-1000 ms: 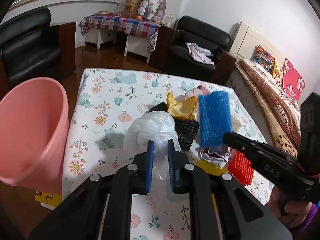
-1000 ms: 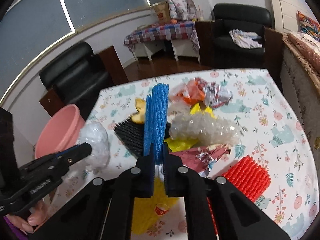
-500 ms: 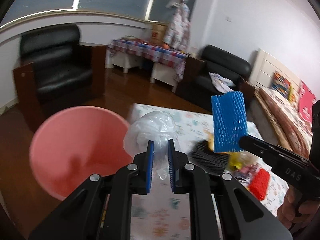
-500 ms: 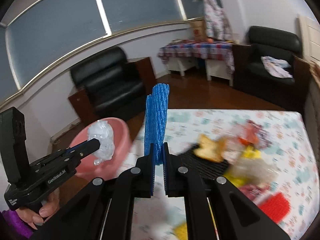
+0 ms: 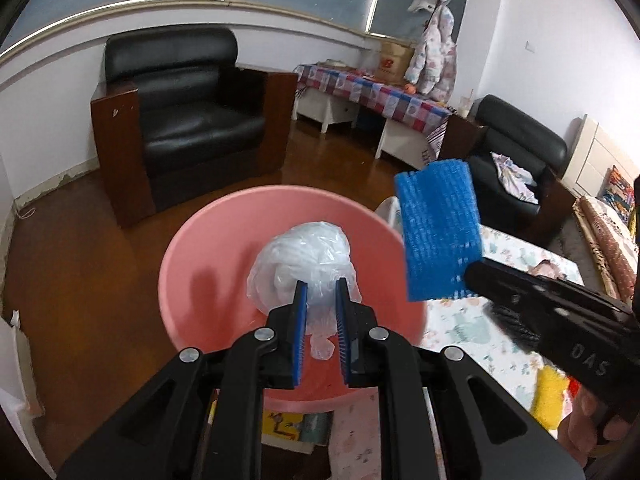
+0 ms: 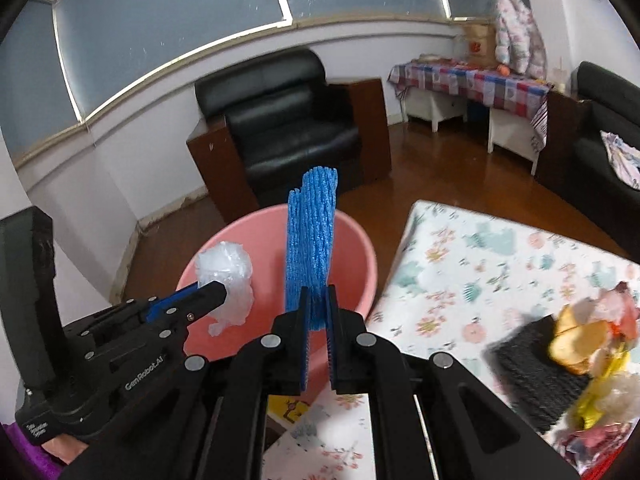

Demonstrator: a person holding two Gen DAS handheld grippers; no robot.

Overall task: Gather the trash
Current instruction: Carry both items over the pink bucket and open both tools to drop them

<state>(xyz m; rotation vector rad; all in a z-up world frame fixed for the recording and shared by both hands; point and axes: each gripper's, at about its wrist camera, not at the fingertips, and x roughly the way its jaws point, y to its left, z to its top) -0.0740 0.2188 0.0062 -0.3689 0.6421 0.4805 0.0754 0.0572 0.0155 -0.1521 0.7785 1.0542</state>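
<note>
Pink bin [image 5: 208, 264] stands on brown wooden floor [image 5: 80, 280].

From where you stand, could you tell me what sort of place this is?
Probably a lived-in room at home, part sitting room, part bedroom: a black armchair by the windows, a side table under a checked cloth, and a bed with patterned bedding at the right edge.

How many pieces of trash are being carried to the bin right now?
2. A crumpled clear plastic bag is pinched in the left gripper over the pink bin; a blue foam net is clamped in the right gripper beside it. More trash remains on the table.
</note>
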